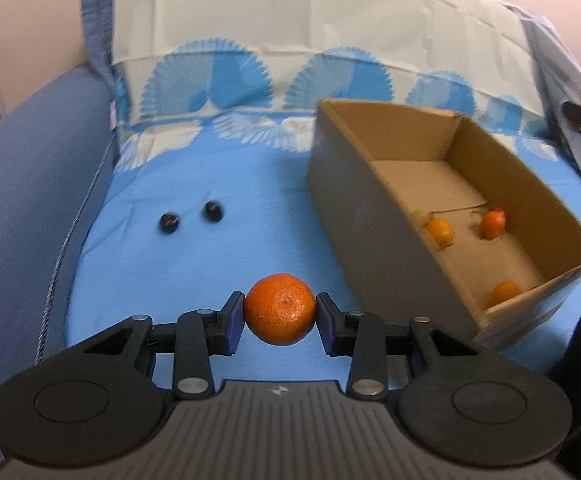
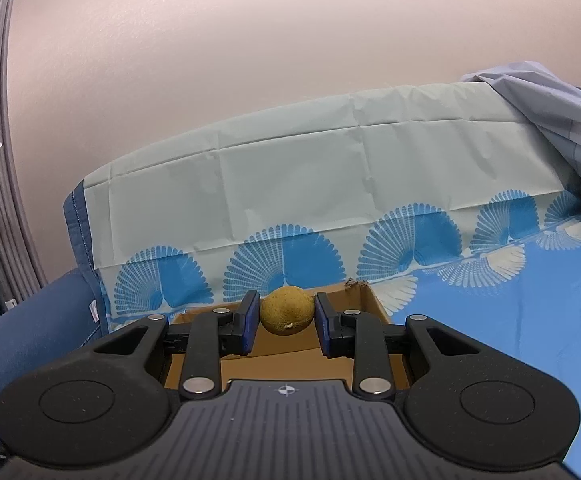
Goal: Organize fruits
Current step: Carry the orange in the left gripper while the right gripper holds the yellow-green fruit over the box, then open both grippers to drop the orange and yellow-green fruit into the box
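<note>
My left gripper (image 1: 280,314) is shut on an orange (image 1: 280,309) and holds it above the blue cloth, left of the cardboard box (image 1: 374,216). Several small orange and yellow fruits (image 1: 440,230) lie inside the box. Two small dark fruits (image 1: 169,222) lie on the cloth to the far left. My right gripper (image 2: 286,312) is shut on a brownish-yellow round fruit (image 2: 286,310) and holds it over the open cardboard box (image 2: 290,356), near its far wall.
A blue sofa armrest (image 1: 30,184) runs along the left. A patterned blue and white cloth (image 1: 250,60) covers the seat and backrest. A grey-blue sheet (image 2: 550,120) is bunched at the far right. A pink wall stands behind.
</note>
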A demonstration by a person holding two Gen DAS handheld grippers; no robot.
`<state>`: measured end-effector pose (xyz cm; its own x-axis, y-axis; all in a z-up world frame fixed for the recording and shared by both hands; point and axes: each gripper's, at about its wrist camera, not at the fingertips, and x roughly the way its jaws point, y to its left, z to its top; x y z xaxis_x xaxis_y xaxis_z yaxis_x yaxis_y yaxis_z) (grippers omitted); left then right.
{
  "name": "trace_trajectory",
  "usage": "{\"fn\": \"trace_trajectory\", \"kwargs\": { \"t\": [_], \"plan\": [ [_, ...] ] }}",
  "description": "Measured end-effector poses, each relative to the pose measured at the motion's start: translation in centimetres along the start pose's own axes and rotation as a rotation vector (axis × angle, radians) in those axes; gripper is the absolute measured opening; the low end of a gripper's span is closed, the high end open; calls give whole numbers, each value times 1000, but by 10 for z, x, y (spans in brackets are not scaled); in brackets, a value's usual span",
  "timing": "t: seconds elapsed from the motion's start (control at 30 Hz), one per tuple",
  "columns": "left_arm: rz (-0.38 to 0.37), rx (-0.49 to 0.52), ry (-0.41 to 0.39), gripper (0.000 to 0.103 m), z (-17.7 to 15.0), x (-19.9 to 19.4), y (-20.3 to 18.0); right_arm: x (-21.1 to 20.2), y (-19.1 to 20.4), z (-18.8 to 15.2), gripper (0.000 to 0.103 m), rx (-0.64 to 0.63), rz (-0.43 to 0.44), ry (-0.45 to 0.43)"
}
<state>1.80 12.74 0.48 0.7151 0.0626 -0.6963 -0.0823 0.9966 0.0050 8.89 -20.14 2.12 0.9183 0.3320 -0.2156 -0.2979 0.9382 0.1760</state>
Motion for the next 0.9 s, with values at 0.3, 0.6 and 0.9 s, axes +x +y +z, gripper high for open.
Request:
{"fn": "trace_trajectory", "kwargs": {
  "t": [0.3, 0.6, 0.9],
  "plan": [
    [-117, 89, -93, 42, 40, -8, -67, 1, 3, -2, 31, -22, -1, 8],
    [-208, 171, -132, 42, 64, -3, -127, 2, 3, -2, 31, -17, 1, 13],
    [-229, 193, -124, 42, 68, 8, -143, 5, 1, -2, 31, -16, 11, 22]
  ]
}}
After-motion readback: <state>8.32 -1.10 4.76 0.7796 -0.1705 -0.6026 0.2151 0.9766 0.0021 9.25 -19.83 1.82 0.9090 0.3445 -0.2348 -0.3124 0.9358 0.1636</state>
